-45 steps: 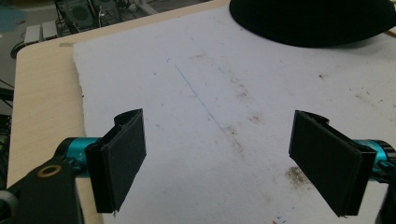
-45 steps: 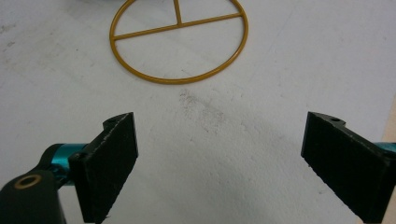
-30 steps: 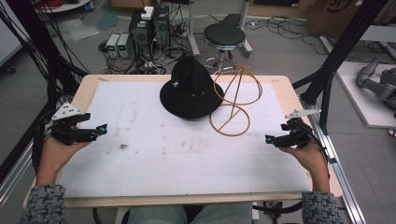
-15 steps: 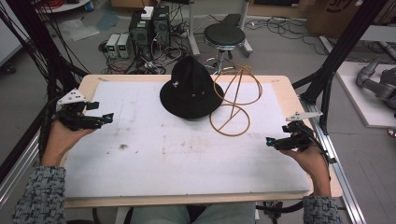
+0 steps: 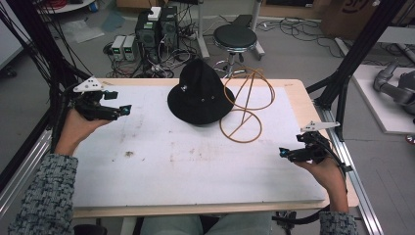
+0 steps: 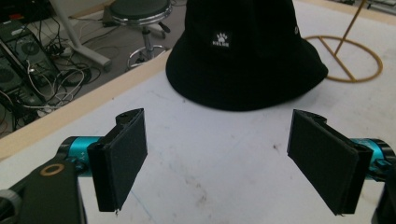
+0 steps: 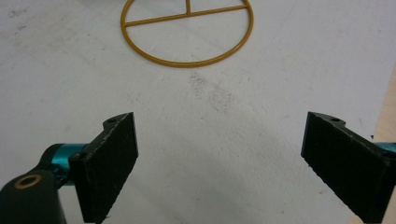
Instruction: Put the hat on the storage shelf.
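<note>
A black bucket hat (image 5: 200,95) with a small white logo rests brim-down at the back middle of the white table; the left gripper view has the hat (image 6: 245,51) straight ahead. Beside it stands a gold wire stand (image 5: 244,105) whose ring base (image 7: 187,30) lies flat on the table. My left gripper (image 5: 123,110) hovers at the table's far left, pointing toward the hat, jaws wide apart and empty (image 6: 219,163). Near the right edge, my right gripper (image 5: 284,153) is open too, with nothing between its jaws (image 7: 219,168), short of the ring base.
The white table top (image 5: 195,166) has a wooden border and faint brown stains near its middle. Behind the table are a round black stool (image 5: 235,36), computer boxes (image 5: 156,27) and loose cables on the floor. Black frame posts (image 5: 357,54) stand at both sides.
My left gripper has moved away from me along the left edge and turned toward the hat. The right gripper has stayed almost in place.
</note>
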A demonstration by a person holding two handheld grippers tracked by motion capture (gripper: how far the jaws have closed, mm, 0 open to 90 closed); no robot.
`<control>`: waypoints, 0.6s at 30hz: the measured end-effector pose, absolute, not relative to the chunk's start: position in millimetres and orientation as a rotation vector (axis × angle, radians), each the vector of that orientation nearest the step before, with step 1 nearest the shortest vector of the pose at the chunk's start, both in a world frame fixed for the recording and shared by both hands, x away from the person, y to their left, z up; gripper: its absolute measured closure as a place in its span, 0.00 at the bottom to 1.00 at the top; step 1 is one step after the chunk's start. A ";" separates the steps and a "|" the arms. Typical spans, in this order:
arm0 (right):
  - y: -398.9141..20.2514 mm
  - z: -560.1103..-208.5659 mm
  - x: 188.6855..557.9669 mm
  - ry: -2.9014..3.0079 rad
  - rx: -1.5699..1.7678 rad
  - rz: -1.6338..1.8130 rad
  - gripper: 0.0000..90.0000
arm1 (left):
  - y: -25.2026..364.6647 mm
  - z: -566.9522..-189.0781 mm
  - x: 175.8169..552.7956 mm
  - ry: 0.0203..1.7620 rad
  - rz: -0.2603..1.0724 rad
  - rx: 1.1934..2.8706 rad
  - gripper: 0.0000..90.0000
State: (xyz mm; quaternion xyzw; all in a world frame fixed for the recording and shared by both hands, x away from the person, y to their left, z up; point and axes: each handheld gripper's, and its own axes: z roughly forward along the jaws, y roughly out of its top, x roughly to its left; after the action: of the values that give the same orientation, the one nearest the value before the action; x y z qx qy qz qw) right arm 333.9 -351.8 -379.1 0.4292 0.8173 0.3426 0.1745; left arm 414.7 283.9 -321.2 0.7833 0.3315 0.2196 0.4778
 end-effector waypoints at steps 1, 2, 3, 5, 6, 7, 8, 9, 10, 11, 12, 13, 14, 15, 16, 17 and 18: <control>-351.6 -379.6 333.1 2.320 1.205 0.969 0.12 | 279.6 -316.2 418.8 0.792 0.538 1.892 0.22; -351.6 -379.6 332.3 2.319 1.207 0.971 0.12 | 277.8 -313.4 421.1 0.784 0.541 1.885 0.22; -352.0 -379.5 331.7 2.318 1.210 0.970 0.12 | 277.8 -313.4 421.1 0.784 0.541 1.885 0.22; -352.8 -379.5 330.7 2.311 1.210 0.967 0.12 | 271.3 -306.5 427.1 0.766 0.556 1.862 0.22; -353.0 -379.5 330.1 2.310 1.216 0.970 0.12 | 269.0 -304.3 429.2 0.761 0.564 1.850 0.22; -353.4 -379.5 329.6 2.310 1.217 0.968 0.12 | 269.0 -304.3 429.2 0.761 0.564 1.850 0.22; -353.6 -379.5 329.1 2.309 1.219 0.967 0.12 | 266.9 -302.0 431.4 0.746 0.566 1.840 0.22; -353.5 -379.6 328.7 2.305 1.220 0.969 0.12 | 262.1 -297.8 434.7 0.732 0.584 1.816 0.22; -353.6 -379.7 328.5 2.309 1.219 0.968 0.12 | 259.6 -295.7 436.0 0.722 0.593 1.801 0.22; -353.5 -379.9 328.2 2.310 1.217 0.967 0.12 | 257.1 -293.6 437.5 0.718 0.601 1.789 0.22; -353.3 -380.0 327.8 2.312 1.218 0.963 0.12 | 254.7 -291.6 439.3 0.711 0.608 1.775 0.22; -353.1 -380.2 327.7 2.314 1.219 0.965 0.12 | 252.8 -290.3 440.9 0.703 0.606 1.752 0.22; -353.0 -380.4 327.7 2.314 1.219 0.965 0.12 | 251.1 -288.8 442.9 0.704 0.602 1.743 0.22; -352.8 -380.7 327.7 2.314 1.214 0.962 0.12 | 249.2 -287.5 445.1 0.702 0.596 1.732 0.22; -352.8 -380.9 327.7 2.314 1.214 0.963 0.12 | 247.2 -286.5 447.5 0.700 0.588 1.722 0.22; -352.8 -380.9 327.7 2.314 1.214 0.963 0.12 | 247.2 -286.5 447.5 0.700 0.588 1.722 0.22; -352.9 -381.4 327.5 2.313 1.215 0.963 0.12 | 242.6 -283.9 451.8 0.693 0.573 1.707 0.22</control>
State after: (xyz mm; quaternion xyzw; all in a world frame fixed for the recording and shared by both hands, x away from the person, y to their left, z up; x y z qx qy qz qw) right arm 327.5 -352.9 -381.4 0.4295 0.8174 0.3403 0.1777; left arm 451.8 242.6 -283.9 0.7270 0.2951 0.2443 0.5698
